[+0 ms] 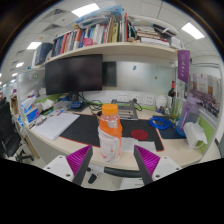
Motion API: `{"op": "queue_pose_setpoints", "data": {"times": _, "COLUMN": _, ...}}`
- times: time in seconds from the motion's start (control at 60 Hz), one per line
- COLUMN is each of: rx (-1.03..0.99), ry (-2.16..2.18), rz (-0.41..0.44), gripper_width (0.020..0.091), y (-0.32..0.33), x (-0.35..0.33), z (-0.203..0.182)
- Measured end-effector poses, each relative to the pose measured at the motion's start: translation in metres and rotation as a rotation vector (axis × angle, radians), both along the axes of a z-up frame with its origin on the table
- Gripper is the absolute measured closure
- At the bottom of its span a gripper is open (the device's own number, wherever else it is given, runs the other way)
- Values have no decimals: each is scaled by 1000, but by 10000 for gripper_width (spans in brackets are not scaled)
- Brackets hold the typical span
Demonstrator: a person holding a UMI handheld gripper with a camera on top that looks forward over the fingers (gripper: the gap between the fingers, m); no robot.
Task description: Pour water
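A clear plastic bottle point(110, 138) with an orange cap stands upright on the pale desk point(80, 140), just ahead of and between my fingertips. My gripper point(111, 160) is open. The left magenta pad point(82, 160) comes close to the bottle's side, and a gap shows between the bottle and the right pad point(142, 162). The bottle's lower part is pale and see-through; I cannot tell how much water it holds. No cup or glass is clearly visible.
A dark monitor point(75, 72) stands behind the bottle under a shelf of books point(90, 35). To the right lie a black remote point(157, 138), a red item point(140, 132) and a blue bowl point(165, 125). A dark mat point(55, 128) lies left.
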State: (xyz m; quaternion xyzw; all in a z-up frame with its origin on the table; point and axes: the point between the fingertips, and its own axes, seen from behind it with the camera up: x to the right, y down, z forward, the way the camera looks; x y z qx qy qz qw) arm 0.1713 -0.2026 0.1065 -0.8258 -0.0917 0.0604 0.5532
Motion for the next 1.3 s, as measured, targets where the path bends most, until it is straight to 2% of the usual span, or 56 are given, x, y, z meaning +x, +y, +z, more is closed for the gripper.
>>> {"op": "queue_pose_setpoints", "data": {"times": 0.233, "rx": 57, "ry": -4, "rz": -121, "gripper_width": 250, "y": 65, "x": -19, "z": -13}}
{"op": "queue_pose_setpoints", "data": {"times": 0.3, "rx": 69, "ry": -6, "rz": -142, "gripper_width": 269, "y": 80, "x": -21, "z": -15}}
{"op": "queue_pose_setpoints", "data": {"times": 0.383, "rx": 81, "ry": 5, "rz": -158, "gripper_width": 345, "y": 94, "x": -22, "z": -19}}
{"op": "queue_pose_setpoints", "data": {"times": 0.483, "rx": 115, "ry": -10, "rz": -174, "gripper_width": 500, "y": 104, "x": -21, "z": -18}}
{"op": "queue_pose_setpoints", "data": {"times": 0.6, "rx": 137, "ry": -16, "rz": -192, "gripper_width": 561, "y": 107, "x": -20, "z": -17}}
{"op": "queue_pose_setpoints", "data": {"times": 0.733, "rx": 163, "ry": -25, "rz": -253, "gripper_width": 708, "y": 107, "x": -6, "z": -15}}
{"op": "queue_pose_setpoints", "data": {"times": 0.8, "rx": 158, "ry": -25, "rz": -283, "gripper_width": 727, "y": 107, "x": 0, "z": -16}}
{"op": "queue_pose_setpoints", "data": {"times": 0.95, "rx": 107, "ry": -24, "rz": -278, "gripper_width": 727, "y": 109, "x": 0, "z": -14}}
{"op": "queue_pose_setpoints", "data": {"times": 1.1, "rx": 109, "ry": -170, "rz": -256, "gripper_width": 728, "y": 128, "x": 23, "z": 20}}
{"op": "queue_pose_setpoints", "data": {"times": 1.3, "rx": 94, "ry": -645, "rz": -94, "gripper_width": 728, "y": 181, "x": 57, "z": 45}}
